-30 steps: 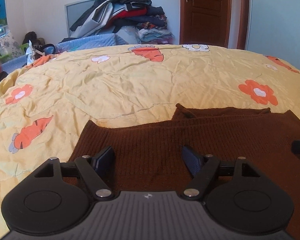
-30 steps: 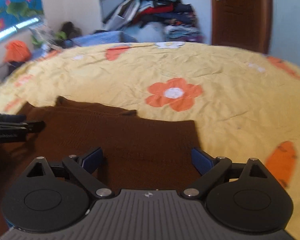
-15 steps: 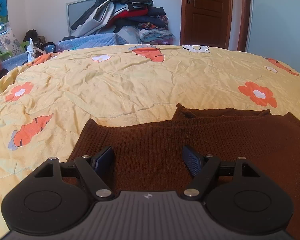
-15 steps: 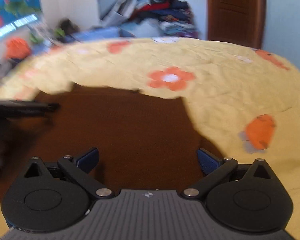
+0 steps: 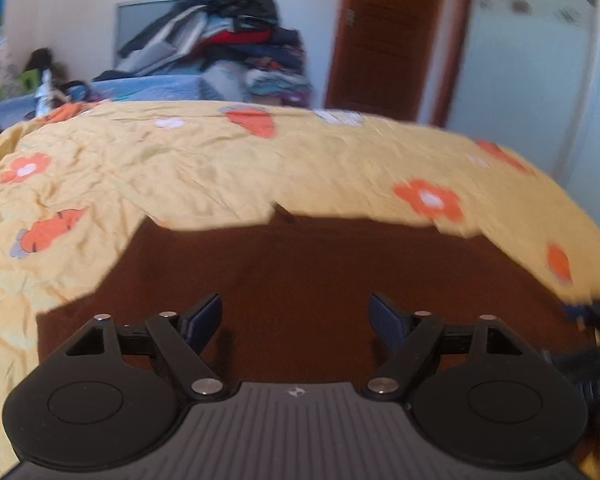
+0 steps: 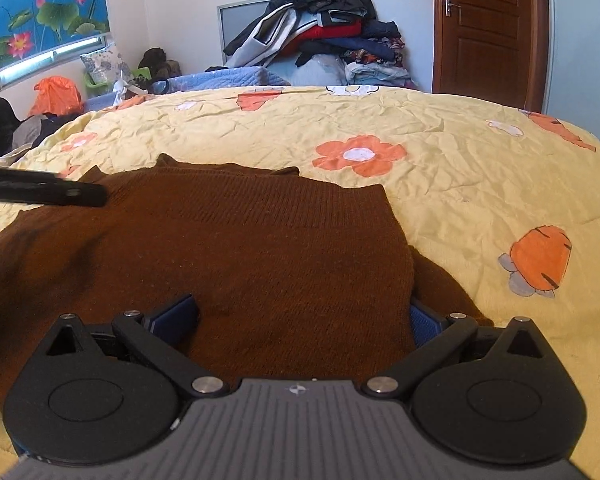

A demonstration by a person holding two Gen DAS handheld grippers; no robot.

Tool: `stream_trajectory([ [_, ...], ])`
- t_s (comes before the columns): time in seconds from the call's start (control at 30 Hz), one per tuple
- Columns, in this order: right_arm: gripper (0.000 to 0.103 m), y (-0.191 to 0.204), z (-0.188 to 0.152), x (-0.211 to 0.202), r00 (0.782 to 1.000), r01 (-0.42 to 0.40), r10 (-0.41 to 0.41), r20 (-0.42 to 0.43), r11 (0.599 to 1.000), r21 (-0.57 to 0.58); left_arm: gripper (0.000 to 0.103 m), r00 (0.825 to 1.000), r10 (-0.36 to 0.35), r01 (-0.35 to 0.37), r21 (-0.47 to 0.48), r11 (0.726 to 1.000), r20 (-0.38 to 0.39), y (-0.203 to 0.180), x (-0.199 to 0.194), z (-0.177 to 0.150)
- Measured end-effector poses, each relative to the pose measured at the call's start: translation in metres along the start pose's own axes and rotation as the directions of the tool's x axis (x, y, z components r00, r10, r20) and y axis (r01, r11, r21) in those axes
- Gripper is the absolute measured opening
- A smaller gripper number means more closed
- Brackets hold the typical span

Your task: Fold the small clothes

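A brown ribbed knit sweater (image 6: pixel 236 248) lies flat on the bed's yellow quilt printed with orange flowers (image 6: pixel 460 152), filling the 6 o'clock half of both views. The left gripper (image 5: pixel 296 318) hovers over it, jaws opening, nothing between them. The right gripper (image 6: pixel 300 316) stands wide, its pads straddling the sweater's right edge without pinching it. A heap of dark clothes (image 6: pixel 320 28) sits at 12 o'clock.

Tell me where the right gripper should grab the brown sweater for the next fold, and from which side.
Probably the near right edge of the sweater, where the folded top layer ends in a clean vertical line and a lower layer pokes out beside it. Come in low from the near side so the open right gripper straddles that edge. The left gripper is opening, nothing pinched, over the left part.
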State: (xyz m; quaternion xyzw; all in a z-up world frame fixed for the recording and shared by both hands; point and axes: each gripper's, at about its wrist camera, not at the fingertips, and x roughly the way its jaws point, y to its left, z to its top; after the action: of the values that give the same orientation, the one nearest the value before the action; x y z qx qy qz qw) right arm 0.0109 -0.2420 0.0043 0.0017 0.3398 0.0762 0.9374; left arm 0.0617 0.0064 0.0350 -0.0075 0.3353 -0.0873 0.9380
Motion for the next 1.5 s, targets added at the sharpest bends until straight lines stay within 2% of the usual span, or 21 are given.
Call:
stream_trajectory([
  [0.03,0.103,0.0,0.0,0.001,1.0,0.0,0.0,0.0,1.0,-0.001,0.085,0.999,0.024,-0.02,0.086,0.996,-0.045,-0.01,0.007,-0.01],
  [0.07,0.103,0.001,0.0,0.0,1.0,0.0,0.0,0.0,1.0,0.0,0.086,0.999,0.043,-0.041,0.156,0.987,-0.013,-0.015,0.011,-0.023],
  [0.1,0.103,0.001,-0.001,0.0,1.0,0.001,-0.001,0.0,1.0,-0.001,0.089,0.995,0.058,-0.075,0.212,0.974,0.083,-0.017,0.008,-0.039],
  [0.2,0.103,0.004,-0.003,-0.001,1.0,0.009,-0.009,-0.001,1.0,-0.01,0.091,0.997,0.067,-0.074,0.169,0.983,0.048,-0.015,0.009,-0.032],
  [0.33,0.103,0.012,0.003,-0.01,0.997,0.067,-0.066,-0.029,0.997,0.025,0.09,0.99,0.138,-0.144,0.202,0.969,0.044,-0.026,-0.012,-0.033],
  [0.37,0.103,0.017,0.003,-0.019,0.998,0.067,-0.066,-0.025,0.996,0.05,0.09,0.992,0.119,-0.127,0.2,0.972,0.053,-0.027,-0.024,-0.035],
  [0.43,0.103,0.03,-0.002,-0.039,1.0,-0.009,0.007,0.024,0.998,0.067,0.09,0.995,0.075,-0.086,0.177,0.98,0.069,-0.024,-0.042,-0.043],
  [0.53,0.103,0.056,-0.015,-0.045,0.999,-0.049,0.049,-0.005,0.998,-0.034,0.09,0.997,0.066,-0.07,0.208,0.976,0.027,-0.023,-0.042,-0.064],
  [0.57,0.103,0.066,-0.024,-0.038,0.999,-0.025,0.021,-0.038,0.994,-0.109,0.09,0.996,0.055,-0.069,0.208,0.976,0.075,-0.02,-0.044,-0.072],
  [0.63,0.103,0.077,-0.044,-0.04,1.0,0.01,-0.003,0.028,0.961,-0.275,0.09,0.994,0.06,-0.079,0.232,0.97,0.087,-0.018,-0.046,-0.074],
  [0.73,0.103,0.06,-0.031,-0.04,0.999,-0.038,0.027,-0.046,0.966,-0.257,0.091,0.994,0.078,-0.094,0.263,0.96,0.072,-0.02,-0.052,-0.071],
  [0.83,0.103,0.045,-0.026,-0.046,0.998,-0.034,0.018,-0.068,0.973,-0.229,0.091,0.993,0.086,-0.106,0.31,0.945,0.079,-0.02,-0.059,-0.078],
  [0.93,0.103,0.03,-0.024,-0.054,0.997,0.036,-0.048,-0.068,0.986,-0.163,0.091,0.991,0.096,-0.121,0.327,0.937,0.091,-0.016,-0.065,-0.089],
  [1.0,0.103,0.021,-0.023,-0.059,0.989,0.13,-0.137,-0.056,0.985,-0.117,0.09,0.992,0.096,-0.116,0.307,0.945,0.081,-0.016,-0.069,-0.087],
  [1.07,0.103,0.02,-0.02,-0.068,0.984,0.176,-0.178,-0.017,0.982,-0.073,0.091,0.994,0.069,-0.09,0.279,0.956,0.084,-0.02,-0.074,-0.083],
  [1.2,0.103,0.055,-0.02,-0.081,0.993,0.112,-0.102,0.066,0.979,-0.171,0.091,0.994,-0.005,-0.028,0.294,0.955,0.109,-0.04,-0.073,-0.081],
  [1.27,0.103,0.072,-0.026,-0.07,0.996,0.092,-0.087,0.028,0.96,-0.266,0.09,0.999,0.009,-0.024,0.336,0.942,0.049,-0.051,-0.059,-0.085],
  [1.33,0.103,0.081,-0.042,-0.047,0.99,0.091,-0.125,-0.071,0.925,-0.369,0.091,0.996,0.006,-0.036,0.326,0.945,0.09,-0.051,-0.06,-0.092],
  [1.37,0.103,0.076,-0.046,-0.054,0.996,0.082,-0.091,-0.007,0.932,-0.352,0.091,0.996,0.003,-0.031,0.329,0.944,0.086,-0.049,-0.061,-0.092],
  [1.43,0.103,0.067,-0.038,-0.054,0.996,0.041,-0.067,-0.067,0.943,-0.331,0.091,0.997,-0.012,-0.013,0.312,0.95,0.078,-0.043,-0.063,-0.093],
  [1.5,0.103,0.048,-0.017,-0.057,0.995,0.032,-0.052,-0.082,0.974,-0.222,0.091,0.997,-0.026,0.006,0.284,0.959,0.066,-0.039,-0.062,-0.092],
])
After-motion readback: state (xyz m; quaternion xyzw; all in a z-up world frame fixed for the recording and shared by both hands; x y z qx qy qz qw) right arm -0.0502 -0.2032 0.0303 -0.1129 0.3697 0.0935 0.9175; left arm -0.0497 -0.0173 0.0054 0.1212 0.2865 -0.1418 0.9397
